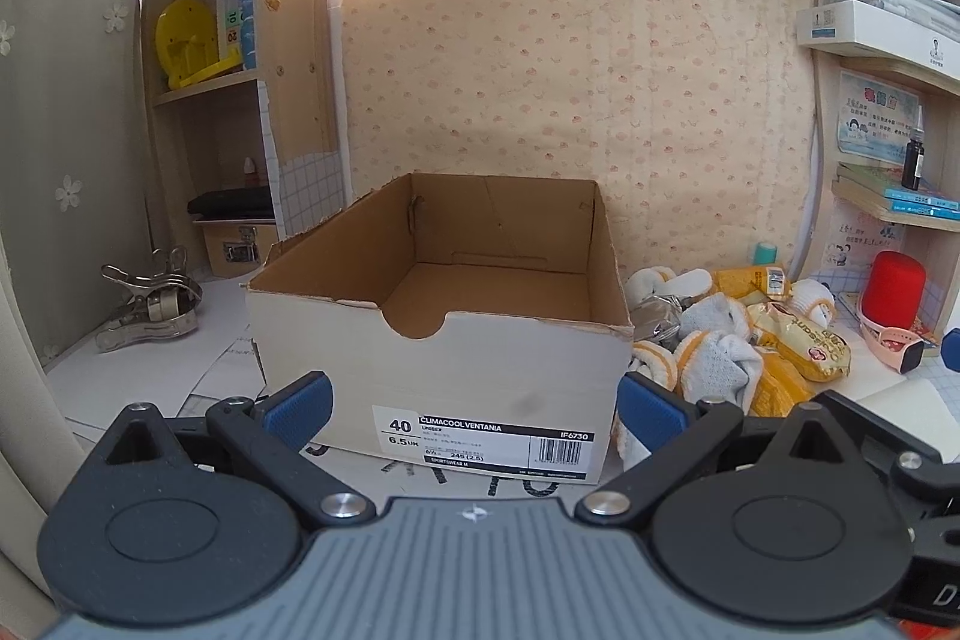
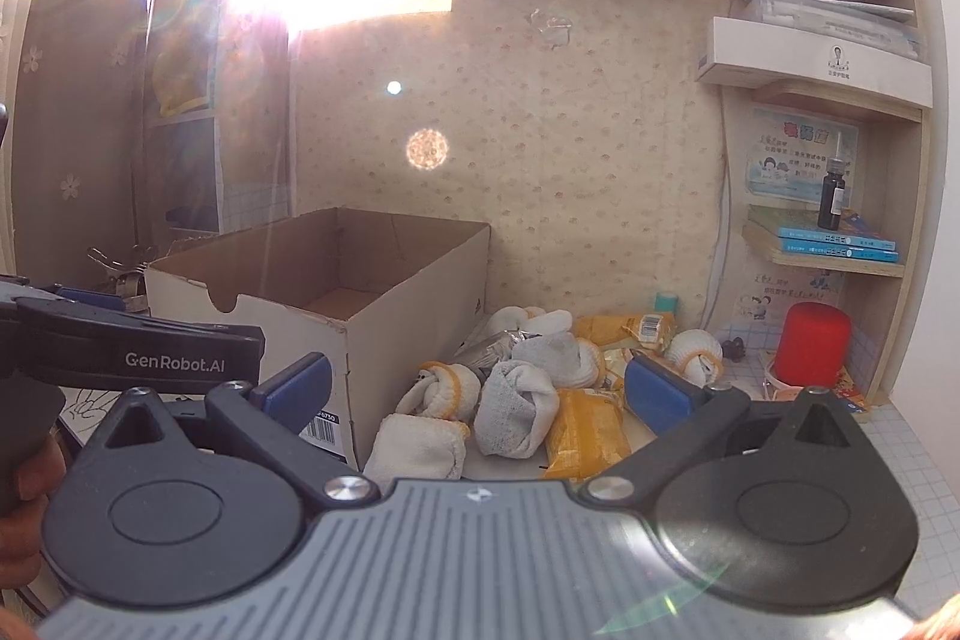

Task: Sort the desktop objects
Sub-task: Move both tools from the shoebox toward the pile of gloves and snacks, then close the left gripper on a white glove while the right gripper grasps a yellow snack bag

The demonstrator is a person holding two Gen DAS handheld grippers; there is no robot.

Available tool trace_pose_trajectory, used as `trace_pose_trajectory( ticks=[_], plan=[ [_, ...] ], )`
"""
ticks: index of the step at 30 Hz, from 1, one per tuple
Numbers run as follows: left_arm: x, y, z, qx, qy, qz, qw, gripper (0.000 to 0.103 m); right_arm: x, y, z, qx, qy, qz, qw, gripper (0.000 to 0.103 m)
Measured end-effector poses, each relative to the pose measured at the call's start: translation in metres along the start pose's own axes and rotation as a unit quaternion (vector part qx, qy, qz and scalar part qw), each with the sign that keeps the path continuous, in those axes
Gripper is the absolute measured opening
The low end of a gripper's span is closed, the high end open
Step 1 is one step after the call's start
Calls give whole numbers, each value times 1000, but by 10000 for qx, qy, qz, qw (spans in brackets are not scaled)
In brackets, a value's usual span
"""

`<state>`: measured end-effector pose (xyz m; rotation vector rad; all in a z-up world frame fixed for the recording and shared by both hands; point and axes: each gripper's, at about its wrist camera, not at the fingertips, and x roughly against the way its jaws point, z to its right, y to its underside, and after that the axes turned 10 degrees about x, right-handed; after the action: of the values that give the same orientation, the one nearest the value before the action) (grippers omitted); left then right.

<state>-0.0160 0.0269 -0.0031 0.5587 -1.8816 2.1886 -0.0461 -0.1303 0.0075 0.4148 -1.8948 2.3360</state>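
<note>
From the left wrist, the left gripper [image 1: 474,403] hangs with its jaws spread wide and nothing between them, facing the near end wall of an open shoebox [image 1: 438,376] on the desk [image 1: 144,388]. The box's long axis runs away from the camera toward the wallpapered wall, its labelled short end nearest; its floor looks bare, though the near wall hides the front strip. Right of the box lies a heap of rolled socks [image 1: 714,340] and yellow packets [image 1: 804,334], partly cut off behind the right finger. A metal clip [image 1: 150,307] sits far left. From the right wrist, the right gripper [image 2: 477,388] is likewise released, jaws wide, poised over the heap; socks [image 2: 516,406] and a yellow packet [image 2: 585,433] lie just beyond the fingers, untouched. The box [image 2: 396,316] stands left of the heap, seen corner-on, its long axis running back toward the wall. Glare washes out the upper left. The left gripper [image 2: 120,340] enters at the left edge, its jaws hidden. A red cylinder [image 2: 810,343] stands at the far right.
</note>
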Motion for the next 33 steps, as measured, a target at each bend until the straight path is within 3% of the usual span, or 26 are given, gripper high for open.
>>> trace_pose_trajectory(
  ticks=[13,25,33],
  plan=[
    [-2,4,3,12,90,-3,10000,103,-4,3,-2,-5,-2,-37,10000,101],
    [-5,23,12,45,607,-148,9980,103,-4,17,24,-175,301,-89,9994,101],
    [-12,51,21,200,1326,-337,9904,103,-8,33,51,-375,669,-235,9968,101]
  ],
)
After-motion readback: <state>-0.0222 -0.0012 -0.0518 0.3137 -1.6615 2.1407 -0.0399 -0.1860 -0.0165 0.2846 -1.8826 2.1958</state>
